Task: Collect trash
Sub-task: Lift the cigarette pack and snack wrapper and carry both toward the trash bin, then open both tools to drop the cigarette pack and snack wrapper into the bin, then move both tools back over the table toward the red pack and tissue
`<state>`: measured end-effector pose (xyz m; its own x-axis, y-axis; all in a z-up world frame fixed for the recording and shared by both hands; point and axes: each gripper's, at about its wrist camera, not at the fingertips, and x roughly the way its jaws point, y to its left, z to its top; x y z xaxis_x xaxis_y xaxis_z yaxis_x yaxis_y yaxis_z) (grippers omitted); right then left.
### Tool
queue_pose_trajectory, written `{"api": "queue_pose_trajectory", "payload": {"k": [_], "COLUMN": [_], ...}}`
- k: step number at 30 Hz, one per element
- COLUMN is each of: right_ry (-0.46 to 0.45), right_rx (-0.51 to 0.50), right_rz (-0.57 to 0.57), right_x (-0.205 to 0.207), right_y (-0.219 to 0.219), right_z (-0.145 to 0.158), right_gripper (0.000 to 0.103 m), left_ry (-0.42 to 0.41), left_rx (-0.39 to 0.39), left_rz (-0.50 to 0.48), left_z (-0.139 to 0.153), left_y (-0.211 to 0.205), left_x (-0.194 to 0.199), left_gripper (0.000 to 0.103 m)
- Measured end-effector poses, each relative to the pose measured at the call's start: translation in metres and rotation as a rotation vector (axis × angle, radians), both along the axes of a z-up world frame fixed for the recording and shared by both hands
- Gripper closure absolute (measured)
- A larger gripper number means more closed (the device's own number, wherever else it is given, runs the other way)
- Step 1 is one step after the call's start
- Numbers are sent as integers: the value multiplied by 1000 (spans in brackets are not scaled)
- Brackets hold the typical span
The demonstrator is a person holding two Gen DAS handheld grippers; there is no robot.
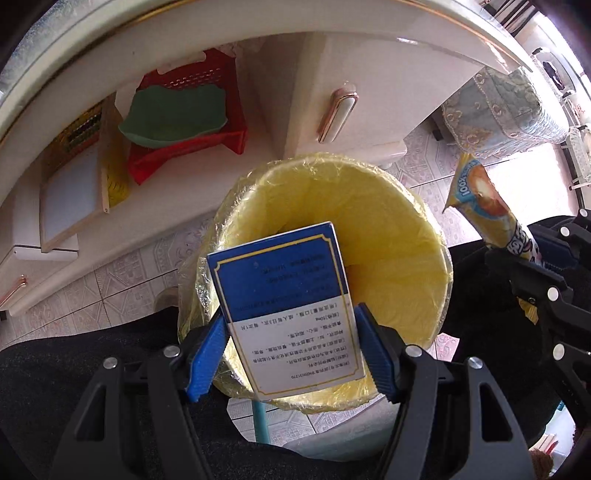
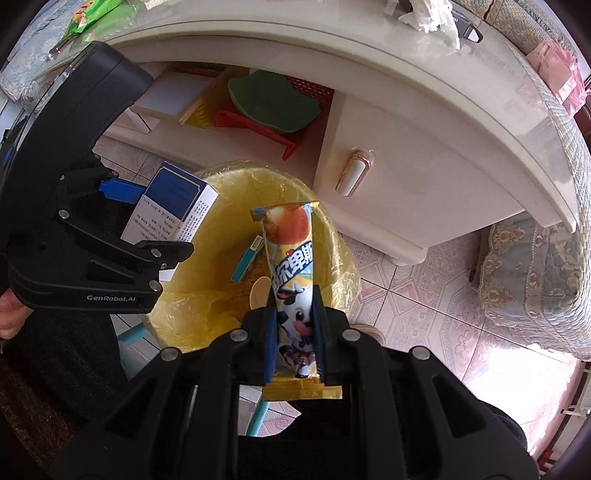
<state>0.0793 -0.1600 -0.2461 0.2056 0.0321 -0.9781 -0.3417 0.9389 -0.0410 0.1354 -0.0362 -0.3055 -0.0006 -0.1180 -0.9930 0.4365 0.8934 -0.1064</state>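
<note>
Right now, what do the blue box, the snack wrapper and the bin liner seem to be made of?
Blue box: likely thin printed cardboard; flat faces, sharp edges.
Snack wrapper: glossy plastic film, crimped end.
Bin liner: thin, translucent yellow plastic, wrinkled over the rim.

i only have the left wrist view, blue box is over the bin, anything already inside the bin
Observer: Yes. The right wrist view shows a small teal packet lying in the yellow-lined bin.
Operator: is the right gripper really holding that wrapper
Observer: Yes, the right gripper is shut on the ice cream wrapper, which hangs above the bin opening.
Operator: more trash left up top
Observer: A green snack bag and crumpled tissue lie on the tabletop.
</note>
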Motion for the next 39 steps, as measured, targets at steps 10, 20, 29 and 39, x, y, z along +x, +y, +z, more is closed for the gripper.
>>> {"api": "queue_pose_trajectory", "payload": {"k": [10,20,29,39], "right_ry": [129,218,255,223], "right_rx": [28,62,77,81], "right_rz": [-24,-49,-43,-52], "right_x": [11,18,18,22], "right_y": [2,6,9,8], "right_z": [-61,-99,-120,-120], "right_gripper": [86,86,86,48], "left_ry": [98,212,251,260], "left_rx": [16,43,36,48], "left_rz": [-5,9,23,24], "left_z": [-55,-101,-109,-109], "left_y": [-2,-2,-2,-5], "left_x": [7,15,18,18], "left_gripper": [37,37,37,22]}}
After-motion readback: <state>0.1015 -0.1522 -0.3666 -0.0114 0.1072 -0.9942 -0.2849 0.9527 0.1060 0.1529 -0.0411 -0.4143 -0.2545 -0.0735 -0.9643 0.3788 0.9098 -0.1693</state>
